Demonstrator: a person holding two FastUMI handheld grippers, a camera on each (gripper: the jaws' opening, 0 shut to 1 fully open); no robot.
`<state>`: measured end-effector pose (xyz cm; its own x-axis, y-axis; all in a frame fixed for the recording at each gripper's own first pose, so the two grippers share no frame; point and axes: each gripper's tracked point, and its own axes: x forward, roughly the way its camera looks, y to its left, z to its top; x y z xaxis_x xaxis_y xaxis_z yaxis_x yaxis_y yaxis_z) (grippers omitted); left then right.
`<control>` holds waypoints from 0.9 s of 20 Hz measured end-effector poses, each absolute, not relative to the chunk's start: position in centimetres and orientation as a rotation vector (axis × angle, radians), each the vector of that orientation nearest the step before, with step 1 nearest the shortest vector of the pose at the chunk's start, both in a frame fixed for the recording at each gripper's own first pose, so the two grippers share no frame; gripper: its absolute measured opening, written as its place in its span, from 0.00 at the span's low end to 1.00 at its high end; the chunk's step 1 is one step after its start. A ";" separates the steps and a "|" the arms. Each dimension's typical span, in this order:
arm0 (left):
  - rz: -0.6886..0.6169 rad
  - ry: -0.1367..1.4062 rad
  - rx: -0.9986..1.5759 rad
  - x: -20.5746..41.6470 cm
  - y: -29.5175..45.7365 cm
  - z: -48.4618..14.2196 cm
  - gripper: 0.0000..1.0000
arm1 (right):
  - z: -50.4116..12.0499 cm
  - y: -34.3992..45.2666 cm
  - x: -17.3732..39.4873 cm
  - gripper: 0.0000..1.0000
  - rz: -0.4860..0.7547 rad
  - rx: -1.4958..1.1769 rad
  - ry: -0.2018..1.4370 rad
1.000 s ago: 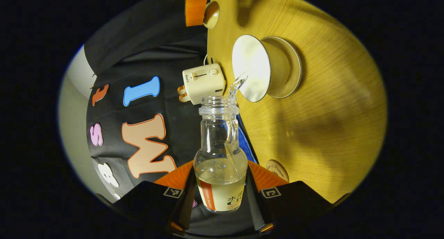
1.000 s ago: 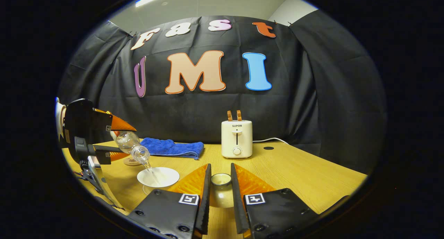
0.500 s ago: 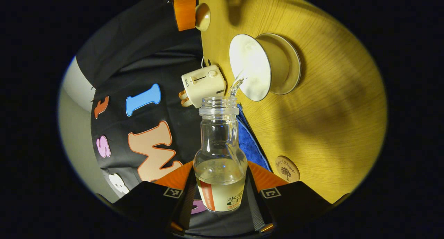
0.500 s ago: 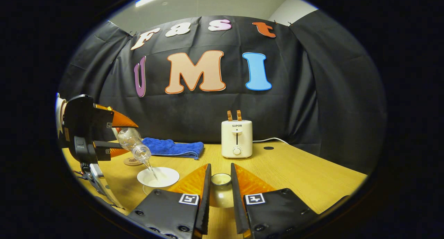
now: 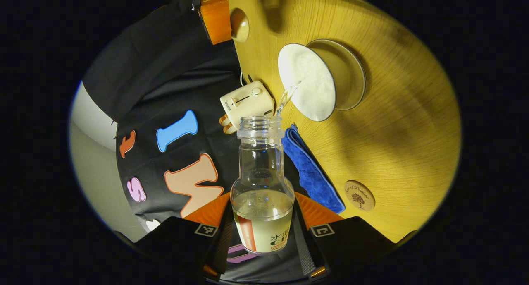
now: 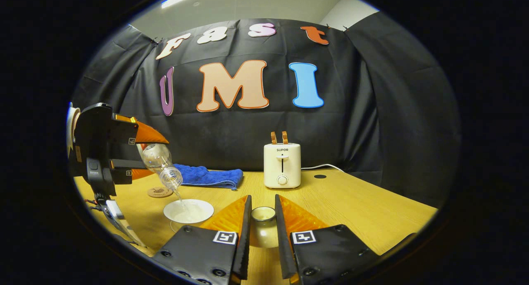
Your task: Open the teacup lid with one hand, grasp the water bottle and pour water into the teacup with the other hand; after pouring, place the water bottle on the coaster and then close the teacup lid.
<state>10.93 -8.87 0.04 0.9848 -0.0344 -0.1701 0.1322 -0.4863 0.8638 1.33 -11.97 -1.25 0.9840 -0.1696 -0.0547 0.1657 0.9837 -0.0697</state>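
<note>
In the left gripper view, the clear plastic water bottle [image 5: 262,185] is held tight between the jaws of the left gripper [image 5: 262,239]. It is tipped, and a thin stream of water is being poured into the white round teacup [image 5: 318,83] just past its mouth. The small round wooden coaster [image 5: 359,195] is seen off to one side, bare.

In the right gripper view, the round pale teacup lid [image 6: 263,225] is gripped between the jaws of the right gripper [image 6: 263,235], so the lid is already off. The bottle must still be set on the coaster and the lid put back.

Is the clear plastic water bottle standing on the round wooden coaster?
No, the clear plastic water bottle is tilted in the left gripper, apart from the round wooden coaster.
</note>
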 end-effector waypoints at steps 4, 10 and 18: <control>-0.185 0.036 2.099 11.2 -9.1 0.7 0.65 | -1.3 -12.0 1.2 0.34 -0.167 -0.065 0.061; -0.207 0.110 1.986 11.4 -7.9 -1.2 0.65 | -1.2 -12.0 1.2 0.34 -0.168 -0.065 0.061; -0.266 0.184 1.465 10.8 -7.6 -4.7 0.65 | -1.2 -12.0 1.3 0.34 -0.172 -0.065 0.060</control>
<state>10.84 -7.59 -4.71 0.9569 -0.0656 -0.2829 0.2878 0.0841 0.9540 1.29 -12.05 -1.22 0.9834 -0.1732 -0.0540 0.1694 0.9831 -0.0696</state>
